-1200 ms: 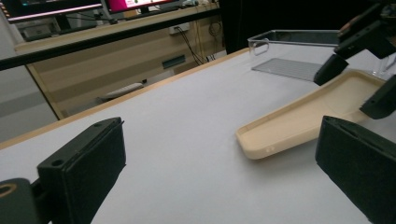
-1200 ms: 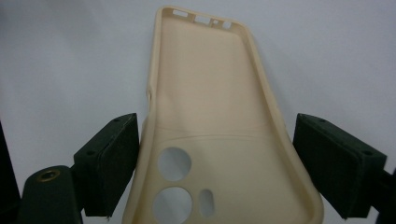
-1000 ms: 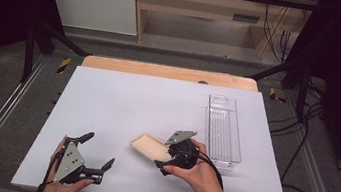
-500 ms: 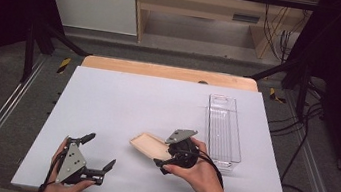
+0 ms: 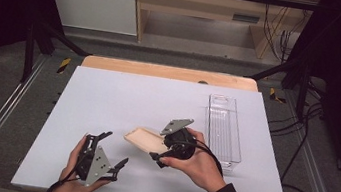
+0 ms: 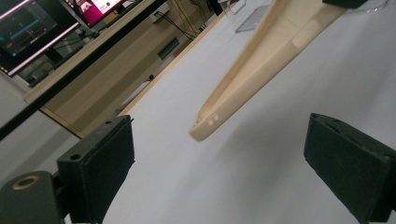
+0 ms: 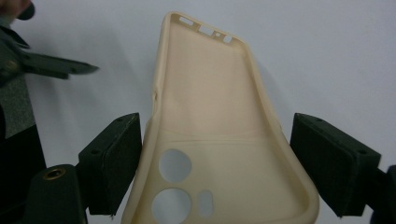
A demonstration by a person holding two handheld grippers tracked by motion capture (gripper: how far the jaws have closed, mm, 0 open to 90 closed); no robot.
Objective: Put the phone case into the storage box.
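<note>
Clear bin (image 5: 225, 129): nothing visible inside | beige phone case (image 7: 219, 135): soft, camera cutouts | your right gripper (image 5: 163, 151) clamps it, case lifted | your left gripper (image 5: 112, 151) gapes empty, just narrowing

1. Table (image 5: 123, 94): I see a pale, matte top, rectangular, with its long edges running left to right in the high view. It also shows behind the jaws in both gripper views.
2. Wooden strip (image 5: 169, 72): I see light wood along the far edge of the table, flush against the pale top.
3. Clear plastic tray (image 5: 224, 129): long and narrow, resting directly on the right part of the table, its length running from the far side toward the near side. It is see-through; I can't tell its contents.
</note>
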